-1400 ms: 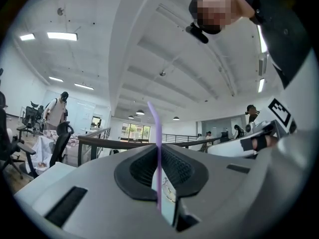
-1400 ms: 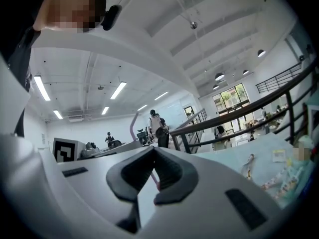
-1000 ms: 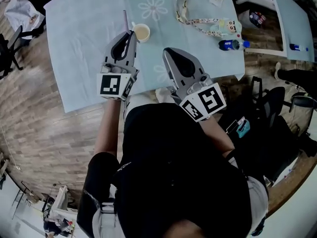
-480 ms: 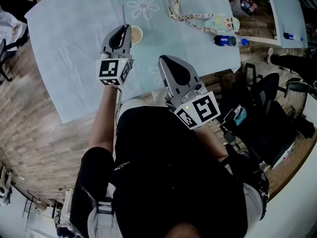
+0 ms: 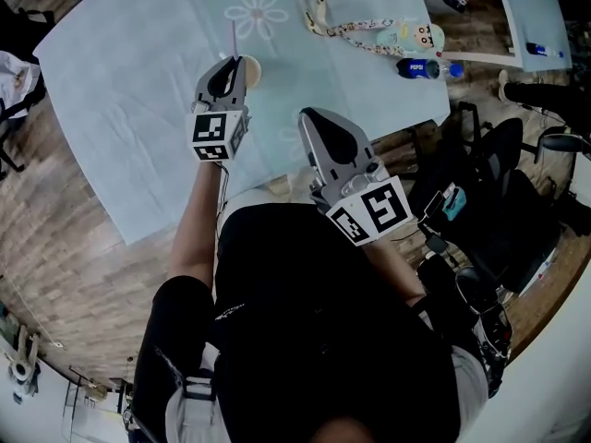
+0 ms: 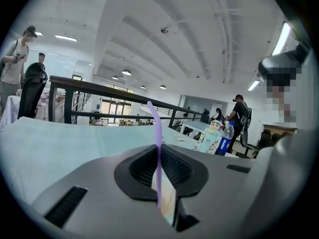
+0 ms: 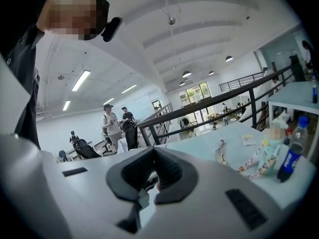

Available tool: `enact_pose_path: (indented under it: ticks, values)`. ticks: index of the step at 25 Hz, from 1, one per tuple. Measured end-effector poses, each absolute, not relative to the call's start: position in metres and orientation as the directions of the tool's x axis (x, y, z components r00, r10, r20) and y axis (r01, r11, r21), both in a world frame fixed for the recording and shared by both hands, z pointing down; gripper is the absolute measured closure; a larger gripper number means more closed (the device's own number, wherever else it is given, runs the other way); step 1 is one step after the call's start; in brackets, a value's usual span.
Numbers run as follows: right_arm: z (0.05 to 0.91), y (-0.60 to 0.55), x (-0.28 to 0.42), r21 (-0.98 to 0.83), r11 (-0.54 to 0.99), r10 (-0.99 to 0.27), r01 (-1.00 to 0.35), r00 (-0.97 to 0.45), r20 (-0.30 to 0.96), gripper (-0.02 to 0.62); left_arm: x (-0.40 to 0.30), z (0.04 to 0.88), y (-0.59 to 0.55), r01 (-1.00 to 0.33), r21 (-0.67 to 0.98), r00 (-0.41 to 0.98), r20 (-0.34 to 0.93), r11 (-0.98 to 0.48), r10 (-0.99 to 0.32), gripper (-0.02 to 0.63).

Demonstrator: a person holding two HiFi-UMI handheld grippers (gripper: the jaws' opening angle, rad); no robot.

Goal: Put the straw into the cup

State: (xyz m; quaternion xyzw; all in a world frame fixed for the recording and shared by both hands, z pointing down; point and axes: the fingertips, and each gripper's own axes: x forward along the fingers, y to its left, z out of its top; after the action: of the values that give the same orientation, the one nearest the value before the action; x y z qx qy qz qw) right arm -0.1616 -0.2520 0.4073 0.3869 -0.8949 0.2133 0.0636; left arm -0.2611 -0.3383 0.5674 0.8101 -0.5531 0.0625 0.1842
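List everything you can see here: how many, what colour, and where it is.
straw: one, purple, upright in the left tool
cup: one, cream, on the table at the left tool's tip
table: one, pale blue cloth with white flowers
lanyard: one, patterned, far side of the table
soda bottle: one, blue label, standing near the table's right edge
cartoon-print container: one, pale, beside the soda bottle
office chairs: at least two, black, right of the table
left tool: one, grey, shut on the straw
right tool: one, grey, shut, empty
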Motion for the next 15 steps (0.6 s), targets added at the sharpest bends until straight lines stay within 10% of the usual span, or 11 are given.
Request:
enact_pose_path:
  ticks: [15]
  values:
    - [0.415,-0.254,-0.151,-0.340,0.557,-0.702,-0.757,-0.649,0.295,0.586,-0.254,0.600,-0.349,-0.930,0.161,0.368,0.400,-0.331,-0.840,0.574]
